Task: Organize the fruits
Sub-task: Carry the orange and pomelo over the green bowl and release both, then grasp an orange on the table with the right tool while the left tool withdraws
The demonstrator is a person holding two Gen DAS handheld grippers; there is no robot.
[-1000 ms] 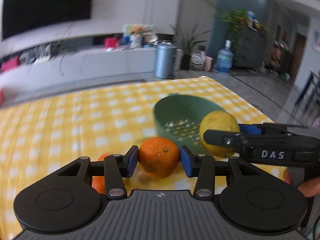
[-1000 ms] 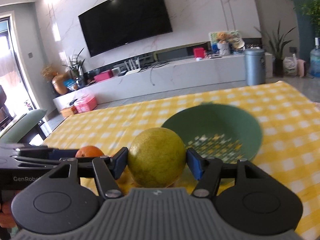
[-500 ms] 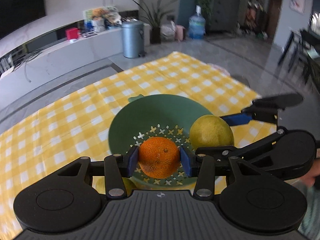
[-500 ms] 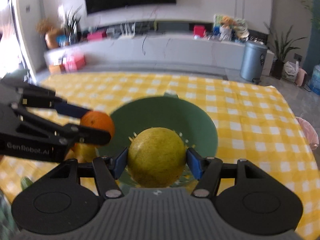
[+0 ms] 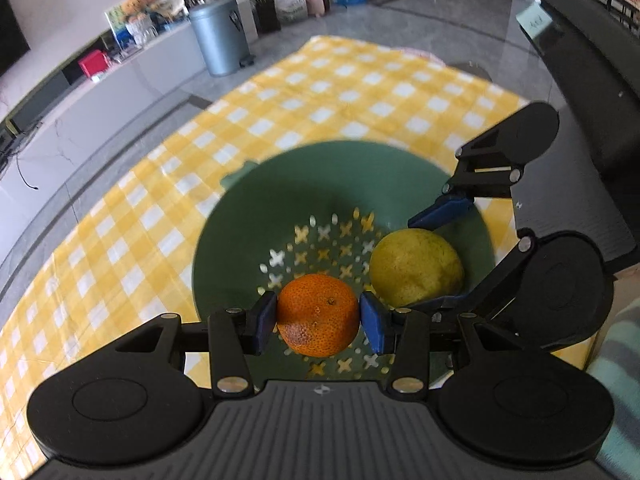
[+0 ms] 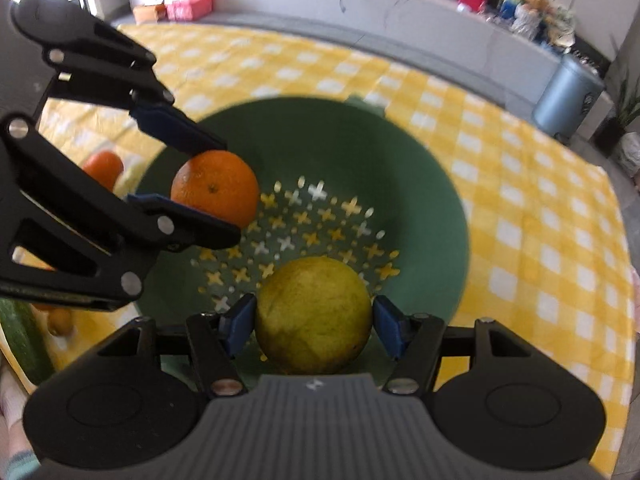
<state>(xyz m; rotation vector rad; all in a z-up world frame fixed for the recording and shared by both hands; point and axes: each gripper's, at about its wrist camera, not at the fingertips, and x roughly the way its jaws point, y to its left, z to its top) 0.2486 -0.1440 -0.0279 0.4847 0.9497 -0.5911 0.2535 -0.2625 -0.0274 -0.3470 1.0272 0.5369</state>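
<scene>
**Green colander takes two fruits at once**

Orange peel fills the lower middle of the left wrist view: the orange sits pinched between the blue pads of the left gripper, whose jaws are closed to the fruit's width. It hangs over the perforated floor of the green colander; whether it touches that floor cannot be told. Holding it low and centred looks deliberate, so that a release would drop it only a little and keep it from rolling out.

To its right in that view, the yellow-green citrus is held the same way by the right gripper, jaws set wide around its broader body. It lies in the lower middle of the right wrist view, over the colander's near wall. The two fruits are kept apart, which leaves each gripper room to open.

Outward, the colander rests on a yellow checked cloth over the tabletop. At the left edge of the right wrist view another orange fruit waits outside the rim, so sorting seems unfinished.
</scene>
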